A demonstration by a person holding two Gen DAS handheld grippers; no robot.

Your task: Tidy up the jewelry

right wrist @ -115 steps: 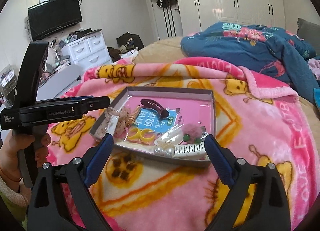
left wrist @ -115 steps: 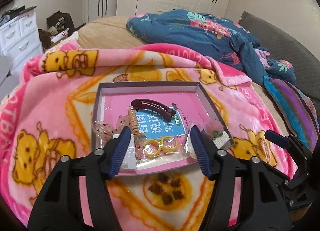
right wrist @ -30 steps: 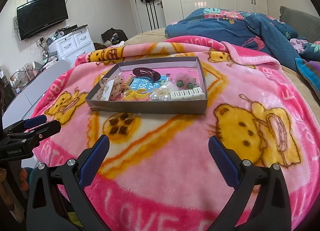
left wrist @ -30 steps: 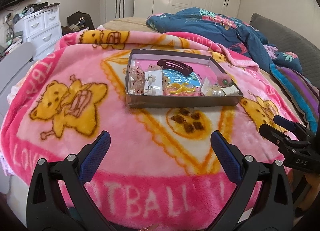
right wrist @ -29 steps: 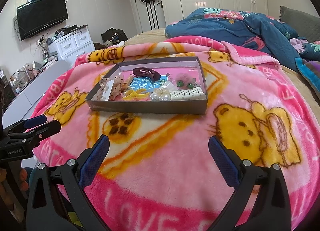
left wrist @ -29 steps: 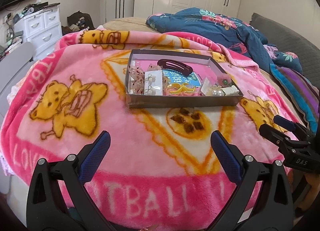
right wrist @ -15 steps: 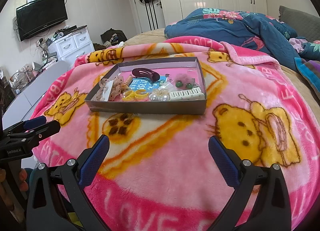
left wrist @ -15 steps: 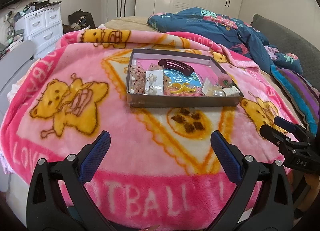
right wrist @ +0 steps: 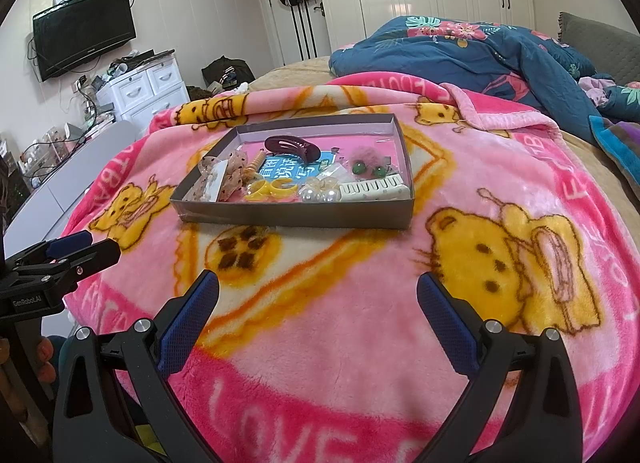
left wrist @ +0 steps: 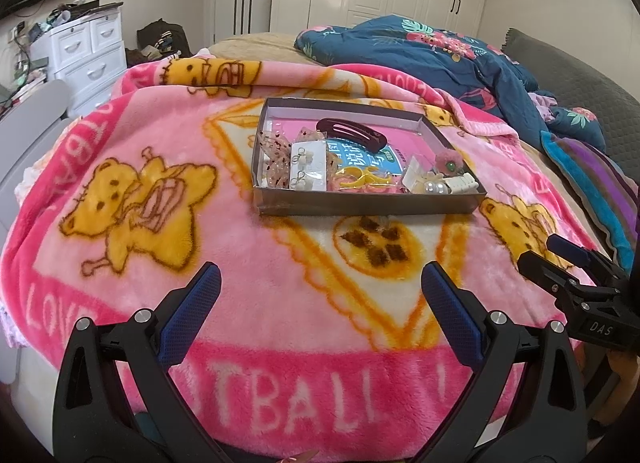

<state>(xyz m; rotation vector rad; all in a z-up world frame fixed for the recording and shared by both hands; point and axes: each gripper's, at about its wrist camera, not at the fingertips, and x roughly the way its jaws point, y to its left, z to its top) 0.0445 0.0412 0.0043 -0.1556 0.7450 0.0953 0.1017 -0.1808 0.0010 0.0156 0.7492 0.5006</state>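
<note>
A shallow grey tray (left wrist: pixel 372 206) sits on the pink bear-print blanket (left wrist: pixel 140 183) spread over the bed, and everything to be sorted lies inside it. Taking the tray as the landmark: a dark maroon hair clip (left wrist: pixel 352 133) lies toward its far wall, a white earring card (left wrist: pixel 307 162) and a spotted bow (left wrist: pixel 276 157) fill its left end, yellow rings (left wrist: pixel 354 179) lie near the middle of its near wall, and the pearl pieces (left wrist: pixel 436 187) with a white comb (left wrist: pixel 462 184) crowd its right near corner. A blue printed card (left wrist: pixel 366 159) lies flat under the pieces at the centre.

The left hand-held gripper (left wrist: pixel 318 295) hovers well short of the tray's near wall, fingers spread wide, empty. The right hand-held gripper (right wrist: pixel 318 297) does the same, just as wide and empty, angled toward the tray's right near corner. Each shows at the edge of the other's view, so they flank the tray from either side.

Holding both back and wide open probably keeps the whole tray in sight. With every piece already inside the tray, the sorting looks close to done, or a rest between picks.
</note>
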